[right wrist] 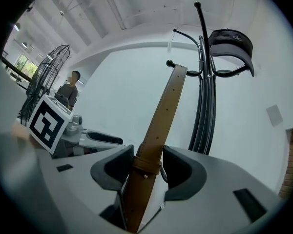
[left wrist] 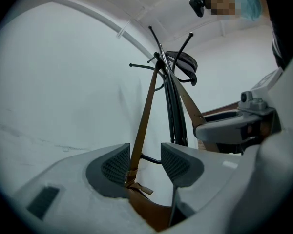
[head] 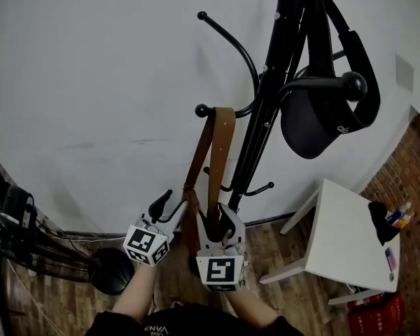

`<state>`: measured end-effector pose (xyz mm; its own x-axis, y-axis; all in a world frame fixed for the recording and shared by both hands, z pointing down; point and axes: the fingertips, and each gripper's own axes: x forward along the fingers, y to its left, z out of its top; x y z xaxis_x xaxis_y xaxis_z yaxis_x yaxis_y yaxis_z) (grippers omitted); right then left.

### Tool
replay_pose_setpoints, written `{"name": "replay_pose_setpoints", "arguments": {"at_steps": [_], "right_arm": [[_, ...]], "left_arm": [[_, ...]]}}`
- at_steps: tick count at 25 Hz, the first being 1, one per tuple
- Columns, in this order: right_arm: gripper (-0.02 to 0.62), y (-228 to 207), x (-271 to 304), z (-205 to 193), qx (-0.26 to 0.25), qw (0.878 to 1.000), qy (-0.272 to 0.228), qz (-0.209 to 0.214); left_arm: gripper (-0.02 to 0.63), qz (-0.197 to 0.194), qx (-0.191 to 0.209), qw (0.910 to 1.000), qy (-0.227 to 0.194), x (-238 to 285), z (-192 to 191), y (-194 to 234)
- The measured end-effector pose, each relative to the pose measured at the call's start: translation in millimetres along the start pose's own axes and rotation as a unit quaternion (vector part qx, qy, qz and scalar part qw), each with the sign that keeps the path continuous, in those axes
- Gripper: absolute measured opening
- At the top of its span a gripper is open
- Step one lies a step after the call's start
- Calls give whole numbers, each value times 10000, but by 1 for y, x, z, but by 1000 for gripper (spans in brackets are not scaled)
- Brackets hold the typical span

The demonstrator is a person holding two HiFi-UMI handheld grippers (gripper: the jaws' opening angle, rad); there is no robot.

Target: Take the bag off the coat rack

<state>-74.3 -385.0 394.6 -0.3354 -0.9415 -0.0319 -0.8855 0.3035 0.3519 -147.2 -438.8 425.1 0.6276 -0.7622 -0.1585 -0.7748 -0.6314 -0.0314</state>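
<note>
Item: bag (left wrist: 152,214), brown leather, hanging by its strap (head: 222,156) from the hook (head: 204,109) of a black rack (head: 266,103). In the head view its body is mostly hidden behind the grippers. In the left gripper view it shows at 6 o'clock, below the jaws. Strap: long axis runs 12 to 6 o'clock and is looped over the hook's ball end at 12 o'clock from both grippers. Right gripper (head: 217,219): directly under the hook, with its jaws closed across the strap's width and both pads meeting the strap's edges at the keeper loop. Left gripper (head: 171,207): just beside the right gripper at its 9 o'clock, with its jaws apart. One run of the strap passes edge-on between them against one pad, with the other pad clear, so nothing is clamped. Also present: a dark cap (head: 315,124) on another hook at 2 o'clock and a white table (head: 350,243) at 4 o'clock, both well apart from the strap. Judgement: the hook's tip points toward 9 o'clock. The loop probably has to rise toward 12 and slip off toward 9. The right gripper is better placed to lead.
</note>
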Motion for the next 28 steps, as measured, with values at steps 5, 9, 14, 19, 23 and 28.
{"name": "replay_pose_setpoints", "arguments": {"at_steps": [5, 9, 14, 19, 23, 28], "right_arm": [[163, -5, 5, -6, 140, 9999, 49, -59], [147, -8, 6, -7, 219, 9997, 109, -14], [99, -8, 4, -4, 513, 9986, 20, 155], [61, -15, -3, -3, 767, 9968, -50, 220], [55, -20, -10, -4, 867, 9960, -35, 221], [55, -26, -18, -1, 978, 9951, 4, 112]], "left_arm": [[197, -6, -61, 10000, 49, 13, -2, 17], [231, -47, 31, 9999, 114, 27, -3, 23], [259, -89, 121, 9999, 17, 47, 7, 30], [276, -309, 134, 9994, 17, 67, 13, 30], [287, -624, 207, 9978, 109, 78, 10, 18], [45, -703, 324, 9970, 39, 77, 14, 10]]}}
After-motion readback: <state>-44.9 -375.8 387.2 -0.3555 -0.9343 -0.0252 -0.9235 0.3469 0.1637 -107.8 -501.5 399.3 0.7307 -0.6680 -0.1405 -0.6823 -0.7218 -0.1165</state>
